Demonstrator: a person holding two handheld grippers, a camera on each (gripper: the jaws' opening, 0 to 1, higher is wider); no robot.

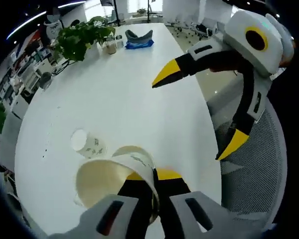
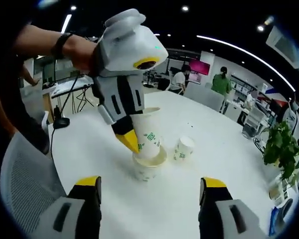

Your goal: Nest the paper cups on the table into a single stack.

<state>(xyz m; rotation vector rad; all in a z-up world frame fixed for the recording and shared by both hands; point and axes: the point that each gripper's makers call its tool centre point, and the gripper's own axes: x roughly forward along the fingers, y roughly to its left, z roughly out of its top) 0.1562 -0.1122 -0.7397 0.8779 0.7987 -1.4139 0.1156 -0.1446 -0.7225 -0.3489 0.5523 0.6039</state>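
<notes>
So the paper cup (image 2: 148, 135) is pinched by its rim in the left tool (image 2: 131, 141), one yellow tip on the outside wall and the other down inside. It's tilted a bit and its base sits in the mouth of a second cup (image 2: 147, 168) that stands upright on the desk (image 2: 229, 164). From the left gripper view you look straight down into the held cup's open mouth (image 1: 102, 181), with the left tool's jaws (image 1: 154, 181) clamped across its thin rim. A third cup (image 2: 184, 148) sits just beside the pair, apart from them; in the left gripper view it's bottom-up (image 1: 87, 143), showing its flat round base. All three are plain white paper, tapered, with a small green print on the side.

The hand (image 2: 82, 55) holding the left tool comes in from above, with a dark wristband, and points the tool steeply down at the desk. The right tool (image 2: 149, 186) hangs back from the cups with its jaws spread wide, nothing between them; its black fingers with yellow tips (image 1: 167, 73) also show in the left gripper view.

The desk is smooth glossy white with a rounded end. A leafy green plant (image 1: 79, 40) sits at the far end, and a grey mesh chair (image 1: 259, 169) is beside the desk.
</notes>
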